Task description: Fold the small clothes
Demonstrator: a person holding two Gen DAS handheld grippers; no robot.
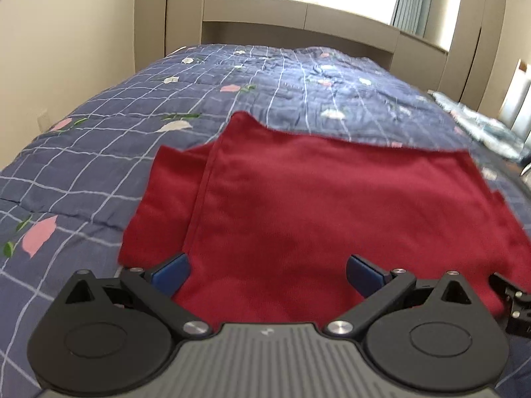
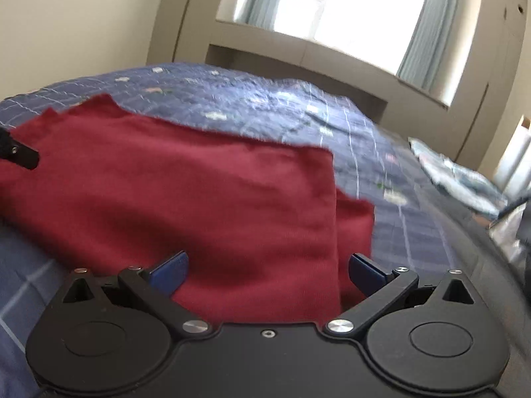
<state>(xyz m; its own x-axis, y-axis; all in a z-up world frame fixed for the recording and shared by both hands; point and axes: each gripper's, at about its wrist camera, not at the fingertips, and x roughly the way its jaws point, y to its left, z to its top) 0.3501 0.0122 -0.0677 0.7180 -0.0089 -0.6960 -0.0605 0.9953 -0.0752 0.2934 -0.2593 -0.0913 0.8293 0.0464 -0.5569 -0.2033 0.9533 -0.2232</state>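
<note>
A dark red garment (image 1: 298,205) lies spread on the bed with a folded-over layer and a seam running down its left part. My left gripper (image 1: 267,273) is open, its blue pads (image 1: 172,272) wide apart over the garment's near edge. In the right wrist view the same red garment (image 2: 199,199) fills the middle. My right gripper (image 2: 267,272) is open with its blue pads (image 2: 363,273) spread over the near right corner. Each gripper's black edge shows in the other's view.
The bed has a blue checked quilt (image 1: 166,106) with pink and white flower prints. A light blue patterned cloth (image 2: 458,179) lies at the far right. Beige walls, a headboard shelf (image 1: 298,16) and a bright window stand behind the bed.
</note>
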